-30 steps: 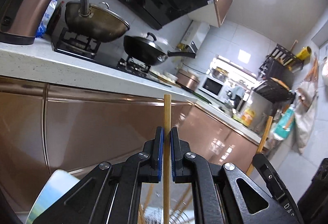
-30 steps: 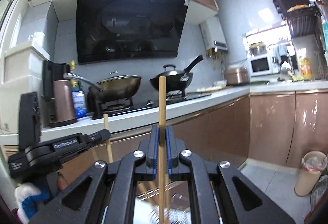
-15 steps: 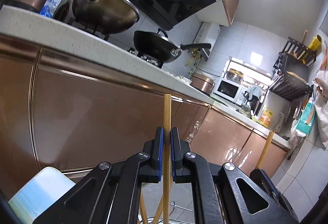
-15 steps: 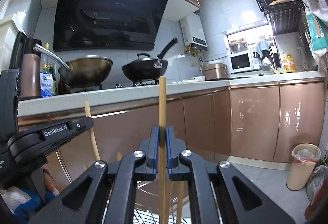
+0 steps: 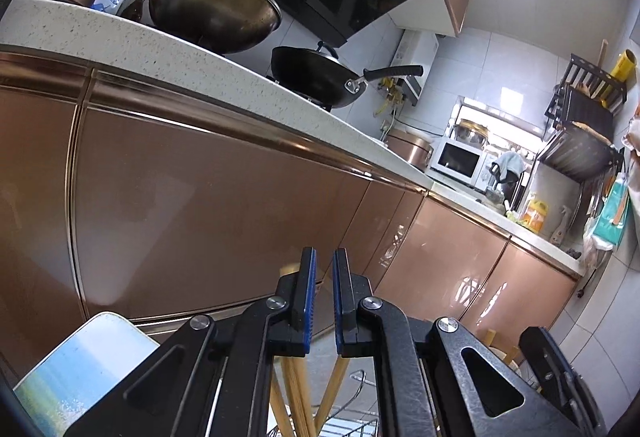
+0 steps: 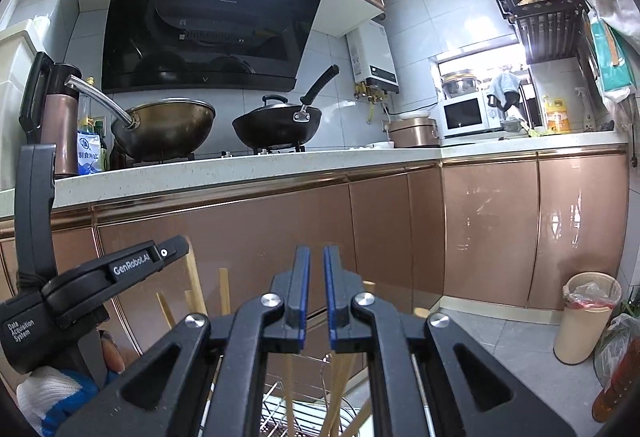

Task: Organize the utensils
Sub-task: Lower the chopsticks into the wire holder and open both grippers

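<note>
1. The chopsticks (image 5: pixel 296 397) are standing in a bunch at the bottom centre of the left wrist view, under the left tool (image 5: pixel 325 257). They are thin, straight, pale bamboo sticks with a fine lengthwise grain, and they are leaning a little apart from each other.
2. In the right wrist view the same kind of chopsticks (image 6: pixel 338 389) are showing at the bottom centre, below the right tool (image 6: pixel 316 255). Some more stick ends (image 6: pixel 224 293) are rising at the lower left of that frame.
3. The sticks are sitting in a wire holder (image 6: pixel 304 417) made of thin, shiny metal rods.
4. The left tool is staying closed to a narrow slit. Its blue pads are standing parallel and nothing is lying between them.
5. The right tool is looking the same: black, matte arms with silver rivets, blue pads almost together, nothing gripped.
6. Behind, glossy copper-coloured cabinet doors (image 6: pixel 488 229) are reflecting light under a speckled white worktop (image 6: pixel 248 165).
</note>
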The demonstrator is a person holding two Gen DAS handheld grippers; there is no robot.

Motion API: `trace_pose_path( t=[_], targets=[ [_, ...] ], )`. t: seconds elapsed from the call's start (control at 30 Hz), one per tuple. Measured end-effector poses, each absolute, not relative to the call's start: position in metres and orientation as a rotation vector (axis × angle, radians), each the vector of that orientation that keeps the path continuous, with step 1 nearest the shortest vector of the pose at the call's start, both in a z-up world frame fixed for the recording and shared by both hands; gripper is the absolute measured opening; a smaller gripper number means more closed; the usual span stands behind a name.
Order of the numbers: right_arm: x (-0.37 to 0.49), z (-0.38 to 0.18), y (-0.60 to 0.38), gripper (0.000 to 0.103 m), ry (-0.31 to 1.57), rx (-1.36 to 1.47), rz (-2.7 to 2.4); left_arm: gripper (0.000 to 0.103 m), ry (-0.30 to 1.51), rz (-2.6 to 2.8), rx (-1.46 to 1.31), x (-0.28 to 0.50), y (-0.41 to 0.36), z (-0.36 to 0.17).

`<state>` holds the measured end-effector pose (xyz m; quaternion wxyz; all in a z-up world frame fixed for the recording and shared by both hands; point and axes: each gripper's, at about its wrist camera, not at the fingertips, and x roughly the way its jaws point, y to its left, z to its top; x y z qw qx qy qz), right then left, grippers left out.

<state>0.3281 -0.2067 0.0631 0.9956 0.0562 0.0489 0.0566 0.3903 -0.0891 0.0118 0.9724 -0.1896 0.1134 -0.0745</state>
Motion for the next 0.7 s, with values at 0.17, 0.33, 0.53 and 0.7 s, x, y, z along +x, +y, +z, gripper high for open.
trace_pose_path(
  t=[0.17, 0.33, 0.53, 0.7],
  targets=[
    [0.325, 0.066, -0.209, 0.008, 0.118, 0.12, 0.109, 0.006, 0.252, -0.158, -0.361, 0.384, -0.09, 0.011],
    [0.312, 0.075, -0.208, 0.008, 0.127, 0.119, 0.103, 0.025, 0.26, -0.164, -0.341, 0.372, -0.088, 0.022],
    [0.281, 0.099, -0.214, 0.025, 0.136, 0.145, 0.101, 0.035, 0.265, -0.158, -0.305, 0.341, -0.07, 0.051],
    [0.25, 0.114, -0.216, 0.027, 0.184, 0.148, 0.085, 0.036, 0.367, -0.115, -0.248, 0.31, -0.05, 0.062]
  ],
)
